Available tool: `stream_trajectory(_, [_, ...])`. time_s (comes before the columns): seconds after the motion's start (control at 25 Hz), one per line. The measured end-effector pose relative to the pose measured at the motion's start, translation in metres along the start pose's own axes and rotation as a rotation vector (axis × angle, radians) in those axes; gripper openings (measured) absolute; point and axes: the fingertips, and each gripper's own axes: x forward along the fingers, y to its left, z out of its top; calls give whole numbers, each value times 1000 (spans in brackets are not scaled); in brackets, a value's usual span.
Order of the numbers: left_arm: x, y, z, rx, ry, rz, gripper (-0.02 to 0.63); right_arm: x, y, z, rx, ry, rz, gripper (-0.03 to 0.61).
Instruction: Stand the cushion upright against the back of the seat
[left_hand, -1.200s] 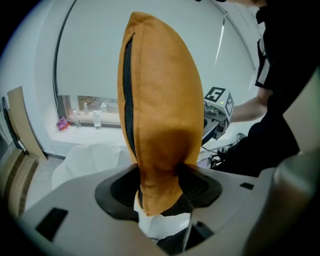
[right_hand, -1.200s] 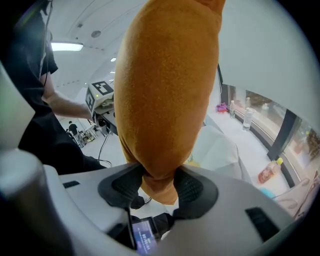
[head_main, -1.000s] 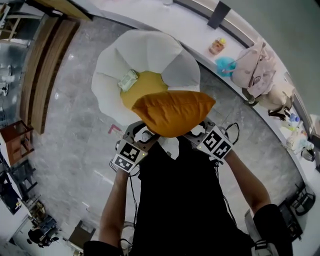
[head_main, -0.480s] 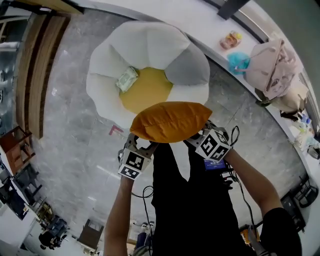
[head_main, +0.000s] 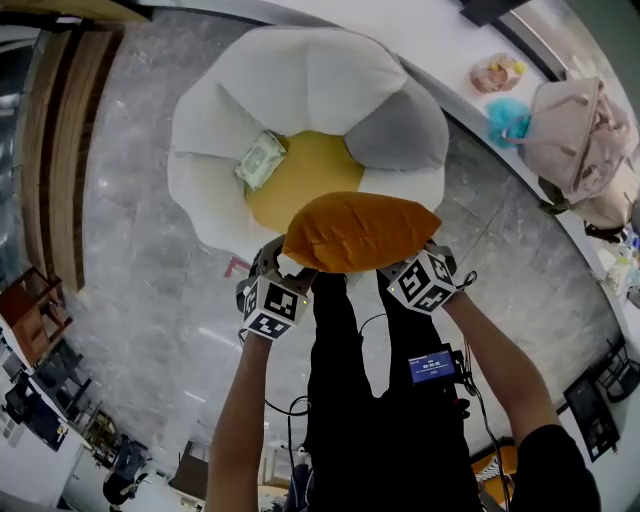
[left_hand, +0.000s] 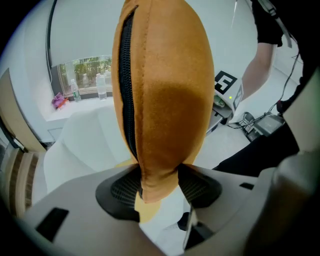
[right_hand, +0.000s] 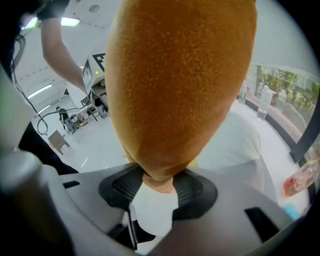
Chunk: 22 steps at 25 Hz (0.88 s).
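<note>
An orange cushion (head_main: 358, 232) hangs in the air over the near rim of a white flower-shaped seat (head_main: 300, 75) with a yellow middle (head_main: 300, 180). My left gripper (head_main: 292, 270) is shut on the cushion's left corner, and the pinched corner (left_hand: 155, 187) with its black zip fills the left gripper view. My right gripper (head_main: 398, 268) is shut on the right corner, seen as orange fabric (right_hand: 159, 181) squeezed between the pads. The cushion lies roughly level between both grippers. One grey petal (head_main: 395, 135) forms part of the seat's far right.
A small greenish packet (head_main: 259, 160) lies on the seat's left side. A white counter (head_main: 440, 55) behind holds a pink bag (head_main: 575, 130), a turquoise object (head_main: 508, 115) and a toy (head_main: 495, 72). Grey marble floor (head_main: 130, 250) surrounds the seat. A wooden chair (head_main: 35, 310) stands at left.
The cushion, held by both grippers, has been carried forward again over the seat's front rim after being drawn back. The seat appears nearer and larger in the head view.
</note>
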Motion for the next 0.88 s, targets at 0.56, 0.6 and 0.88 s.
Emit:
stream_trajectory(0.56, [113,97,-33,59,0,49,244,110,-95,-37,-135,108,-172,198])
stream_trajectory(0.6, [121,104,-36,63,5,58,242,117,-100,-39,-148,111,-187,198])
stream_trajectory(0.88, [152,132,-46,122,47,134,239,149,-131,-46,-189,114,-287,196])
